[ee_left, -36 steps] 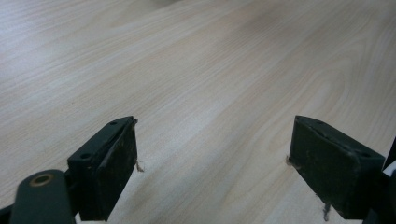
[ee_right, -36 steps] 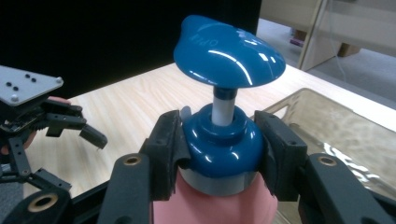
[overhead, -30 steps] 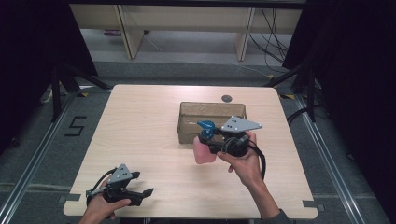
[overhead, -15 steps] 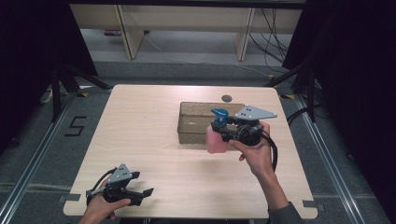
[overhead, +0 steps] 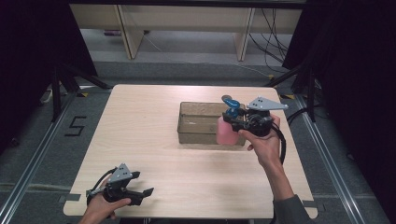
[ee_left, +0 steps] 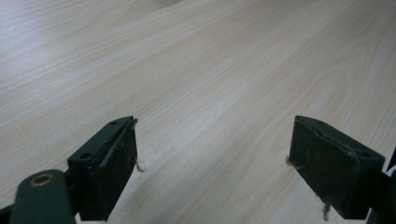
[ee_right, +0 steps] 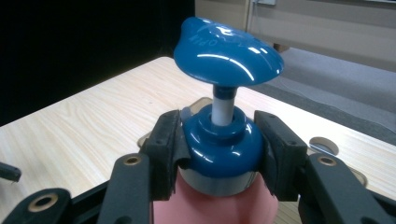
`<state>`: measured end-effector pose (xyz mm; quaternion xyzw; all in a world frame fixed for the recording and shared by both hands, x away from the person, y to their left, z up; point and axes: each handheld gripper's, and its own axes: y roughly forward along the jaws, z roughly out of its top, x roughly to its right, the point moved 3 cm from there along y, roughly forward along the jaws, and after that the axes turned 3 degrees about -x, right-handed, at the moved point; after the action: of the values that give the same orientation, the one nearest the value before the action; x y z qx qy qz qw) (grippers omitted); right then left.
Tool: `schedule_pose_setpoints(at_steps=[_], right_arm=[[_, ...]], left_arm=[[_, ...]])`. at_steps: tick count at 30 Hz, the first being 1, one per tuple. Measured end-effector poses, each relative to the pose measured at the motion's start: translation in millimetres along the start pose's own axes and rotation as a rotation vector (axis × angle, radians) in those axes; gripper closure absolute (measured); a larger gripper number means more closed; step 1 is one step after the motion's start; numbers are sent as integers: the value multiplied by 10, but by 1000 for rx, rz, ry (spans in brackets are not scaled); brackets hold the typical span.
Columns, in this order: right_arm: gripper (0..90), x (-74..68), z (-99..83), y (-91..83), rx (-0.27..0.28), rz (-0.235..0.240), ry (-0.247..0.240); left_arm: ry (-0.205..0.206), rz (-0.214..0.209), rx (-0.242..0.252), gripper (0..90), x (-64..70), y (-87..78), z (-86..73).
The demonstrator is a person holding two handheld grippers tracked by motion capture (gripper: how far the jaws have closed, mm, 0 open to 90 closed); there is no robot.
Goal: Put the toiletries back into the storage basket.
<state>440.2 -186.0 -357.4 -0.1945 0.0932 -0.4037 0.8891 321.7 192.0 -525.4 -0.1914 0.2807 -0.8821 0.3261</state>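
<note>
Your left gripper looks along its two black jaws, which rise from the bottom edge and stand wide apart with nothing between them. The left jaw is a flat dark block, its inner face turned toward the gap; the right jaw is a similar block, partly cut off at the corner. Small frayed bits cling to both. Beyond and beneath them lies the pale wooden table, its grain running diagonally.
</note>
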Motion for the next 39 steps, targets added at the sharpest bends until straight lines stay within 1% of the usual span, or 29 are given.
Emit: schedule_pose_setpoints(at_steps=[1,3,4,5,6,10,11,13,15,16,17,19,20,21,24,25,26,27,28,30,31,32,33,34,35,36,37,38,39], right_arm=[[535,6,-2,-3,-7,6,15],[535,41,2,0,-4,1,16],[535,71,7,-3,-4,-20,6],[535,75,7,1,-9,-9,25],[535,92,12,8,0,-15,27],[535,164,30,24,-13,-29,29],[535,174,32,29,-10,-39,45],[535,219,42,41,-12,-52,31],[535,247,49,60,-15,-51,41],[535,270,52,61,-15,-61,40],[535,282,51,76,-10,-67,57],[535,325,53,96,-10,-64,43],[535,338,50,106,-16,-71,48],[535,351,46,115,-24,-77,61],[535,402,40,166,-19,-96,62],[535,413,32,180,-28,-93,71],[535,435,29,193,-35,-94,68],[535,459,24,216,-36,-102,61],[535,464,22,223,-43,-103,66],[535,482,12,264,-33,-108,75],[535,509,9,276,-33,-113,62],[535,515,2,289,-37,-109,76],[535,541,-2,300,-33,-116,65],[535,538,-7,310,-42,-112,83],[535,540,-10,318,-47,-110,98],[535,559,-17,333,-42,-121,89],[535,583,-22,341,-52,-124,79],[535,586,-26,358,-50,-118,87],[535,604,-31,372,-46,-122,80]], left_arm=[[-2,2,-10,148,-4,-4,0],[18,11,-38,148,-28,-17,-2],[-1,-1,-13,148,-4,-7,0],[0,3,1,148,-2,1,-2],[-1,5,-9,148,-4,-4,0],[2,1,-3,148,0,-1,-1],[3,1,-8,148,-3,-4,-2],[3,9,-15,148,-13,-6,3],[1,2,-1,148,-1,-1,1],[3,0,-3,148,-1,-2,-2],[1,3,-9,148,-3,-4,0],[-2,4,-9,148,-3,-1,4],[0,3,-2,148,1,2,2],[8,4,-9,148,-4,-4,-2],[-3,4,-9,148,-4,-2,3],[-1,3,-8,148,-2,-4,1],[8,4,-8,148,-6,-5,-4],[2,-4,-12,148,-1,-7,-4],[0,3,-9,148,-3,-4,-1],[-2,2,-8,148,-1,-3,2],[4,1,-6,148,0,-6,-1],[-1,0,-4,148,6,-9,-1],[2,3,-6,148,-1,-9,-1],[-2,1,0,148,-5,-4,1],[-2,3,-10,148,-5,-9,2],[-1,3,-4,148,0,-6,-2],[2,3,-4,148,1,-7,-4],[3,-6,-18,148,-3,-11,-3],[-2,3,-7,148,-2,-3,0]])
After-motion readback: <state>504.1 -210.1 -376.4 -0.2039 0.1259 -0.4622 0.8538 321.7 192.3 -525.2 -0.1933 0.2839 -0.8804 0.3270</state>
